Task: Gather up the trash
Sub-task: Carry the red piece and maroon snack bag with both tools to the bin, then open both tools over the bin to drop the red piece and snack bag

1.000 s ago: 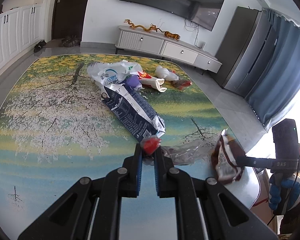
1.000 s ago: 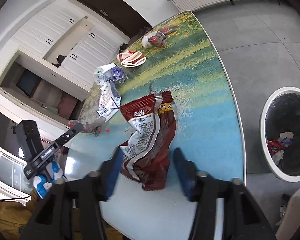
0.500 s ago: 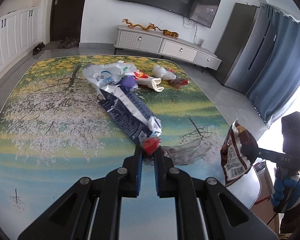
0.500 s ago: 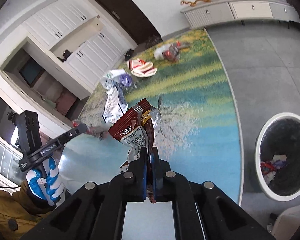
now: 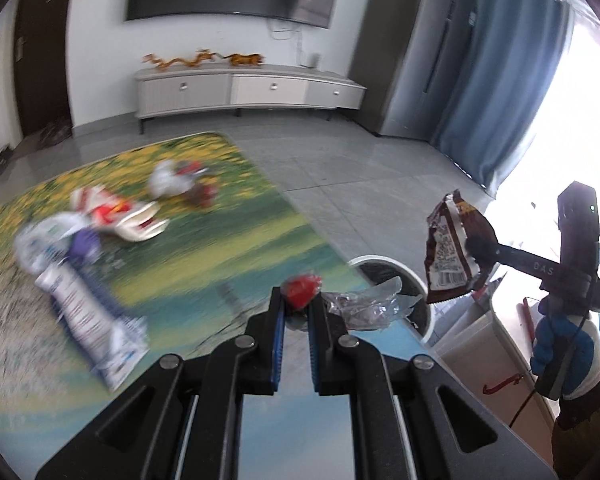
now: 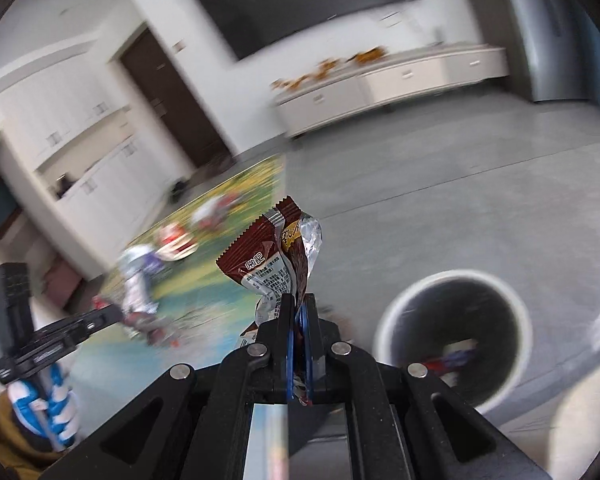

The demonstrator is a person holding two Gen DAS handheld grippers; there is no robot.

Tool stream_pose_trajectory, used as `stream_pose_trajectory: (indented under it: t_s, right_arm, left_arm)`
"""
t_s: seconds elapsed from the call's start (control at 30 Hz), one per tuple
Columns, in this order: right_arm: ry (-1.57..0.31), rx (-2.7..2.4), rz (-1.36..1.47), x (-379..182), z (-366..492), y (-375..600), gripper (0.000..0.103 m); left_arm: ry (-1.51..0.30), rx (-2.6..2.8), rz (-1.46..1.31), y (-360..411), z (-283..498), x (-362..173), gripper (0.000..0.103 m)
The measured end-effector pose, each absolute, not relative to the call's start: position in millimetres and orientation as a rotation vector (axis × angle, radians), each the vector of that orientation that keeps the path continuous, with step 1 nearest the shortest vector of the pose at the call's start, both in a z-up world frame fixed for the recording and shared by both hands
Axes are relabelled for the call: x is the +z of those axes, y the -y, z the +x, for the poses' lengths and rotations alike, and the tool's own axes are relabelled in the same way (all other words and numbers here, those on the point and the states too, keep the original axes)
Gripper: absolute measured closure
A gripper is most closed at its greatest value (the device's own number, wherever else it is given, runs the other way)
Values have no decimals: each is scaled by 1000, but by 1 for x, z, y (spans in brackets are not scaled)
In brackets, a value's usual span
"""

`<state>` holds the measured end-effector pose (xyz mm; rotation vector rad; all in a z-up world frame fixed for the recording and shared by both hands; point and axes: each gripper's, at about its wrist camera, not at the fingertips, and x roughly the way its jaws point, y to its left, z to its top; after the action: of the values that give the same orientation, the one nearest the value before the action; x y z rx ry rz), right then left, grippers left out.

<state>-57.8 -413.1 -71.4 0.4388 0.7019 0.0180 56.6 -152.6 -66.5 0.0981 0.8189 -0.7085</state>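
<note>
Gripping red scrap point(image 5: 301, 290), left hand-held gripper point(image 5: 297, 312); right hand-held gripper point(image 6: 298, 310) clamps brown wrapper point(image 6: 274, 264)

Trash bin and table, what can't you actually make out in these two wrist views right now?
- Trash bin contents: right wrist view, motion blur; only a red and blue smear shows.
- Same bin in the left wrist view: mostly hidden behind the clear plastic wrap and the table edge.
- Table litter: both views blurred, labels unreadable.
- Brown snack wrapper: lower end hidden between the right gripper's fingers.
</note>
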Motion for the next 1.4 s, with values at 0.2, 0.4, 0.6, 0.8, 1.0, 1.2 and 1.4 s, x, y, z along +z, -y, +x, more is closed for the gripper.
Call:
stream_pose_trajectory:
  t_s: [0.2, 0.4, 0.6, 0.8, 1.0, 1.2, 1.4]
  right_arm:
    - [-708, -168, 419, -81, -61, 455, 99]
    - [-736, -282, 379, -92, -51, 477, 99]
    - [-795, -352, 382, -120, -35, 499, 98]
    - [-840, -378, 411, -144, -24, 509, 96]
    - [-851, -414, 421, -150, -18, 514, 75]
    - [-824, -435, 430, -140, -27, 515, 72]
    - [-742, -414, 425, -113, -40, 507, 56]
  left_arm:
    - [-805, -802, 219, 251, 66, -70, 93]
    - [-841, -814, 316, 330, 81, -96, 93]
    - [-934, -788, 344, 369, 96, -131, 93]
    - [-1043, -786, 331, 400, 113, -157, 92]
    - [-1073, -790, 278, 407, 125, -160, 63]
    - [-1073, -816, 245, 403, 125, -155, 63]
    - [-985, -836, 202, 386, 114, -124, 63]
